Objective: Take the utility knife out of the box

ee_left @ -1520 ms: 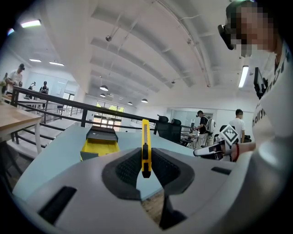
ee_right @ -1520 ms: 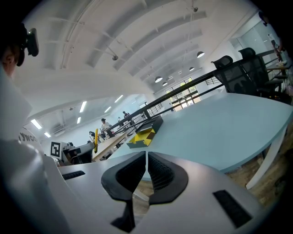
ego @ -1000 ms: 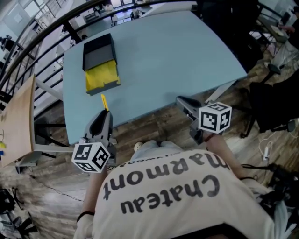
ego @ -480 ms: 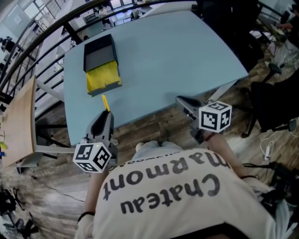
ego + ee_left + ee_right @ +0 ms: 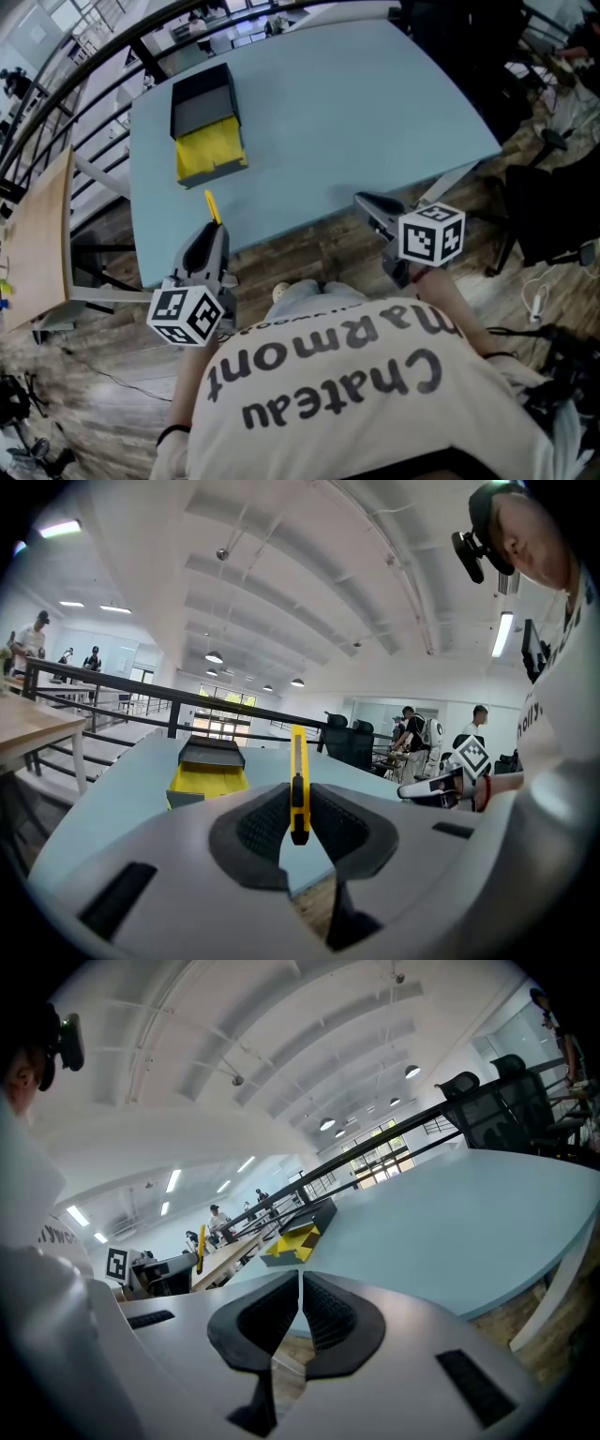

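The yellow utility knife [image 5: 212, 206] is held in my left gripper [image 5: 215, 231], whose jaws are shut on its handle; the knife sticks out forward over the table's near edge. In the left gripper view the knife [image 5: 298, 782] stands upright between the dark pads [image 5: 265, 825]. The box [image 5: 208, 141] lies open on the blue table [image 5: 356, 112], with a yellow inside and a black lid, beyond the knife. My right gripper [image 5: 362, 201] hovers at the table's near edge, shut with nothing in it [image 5: 300, 1303].
A wooden table [image 5: 37, 234] stands at the left, past a black railing [image 5: 94, 52]. A black office chair [image 5: 553, 216] is on the right, on the wood floor. People stand in the background of the left gripper view [image 5: 410, 733].
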Demonstrator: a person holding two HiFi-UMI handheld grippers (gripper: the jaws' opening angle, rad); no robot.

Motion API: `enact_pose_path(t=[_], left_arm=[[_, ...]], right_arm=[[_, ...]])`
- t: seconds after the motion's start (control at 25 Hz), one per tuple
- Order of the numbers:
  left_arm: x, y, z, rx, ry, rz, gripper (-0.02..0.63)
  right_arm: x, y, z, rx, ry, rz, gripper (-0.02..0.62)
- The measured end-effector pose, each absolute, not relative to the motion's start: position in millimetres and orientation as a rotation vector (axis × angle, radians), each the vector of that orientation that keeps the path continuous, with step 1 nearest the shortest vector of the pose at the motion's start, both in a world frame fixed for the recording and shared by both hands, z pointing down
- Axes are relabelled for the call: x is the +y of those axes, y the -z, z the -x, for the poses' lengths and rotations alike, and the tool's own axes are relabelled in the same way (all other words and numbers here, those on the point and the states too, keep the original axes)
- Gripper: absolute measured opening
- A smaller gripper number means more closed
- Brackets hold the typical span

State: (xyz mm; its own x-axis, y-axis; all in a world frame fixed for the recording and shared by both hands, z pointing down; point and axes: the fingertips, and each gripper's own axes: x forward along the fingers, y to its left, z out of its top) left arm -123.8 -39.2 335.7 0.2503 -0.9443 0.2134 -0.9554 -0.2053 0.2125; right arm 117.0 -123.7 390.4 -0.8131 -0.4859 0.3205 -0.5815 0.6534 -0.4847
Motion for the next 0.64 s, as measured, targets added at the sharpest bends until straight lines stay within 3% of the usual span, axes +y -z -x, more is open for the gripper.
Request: enact_pose_path(t=[0.64], left_arm=[[-40.2, -341.2, 122.5, -1.754, -0.041, -2.214, 0.064]], right_arm=[[-124.6, -397.3, -118.4, -2.688, -0.892, -0.876, 0.043]])
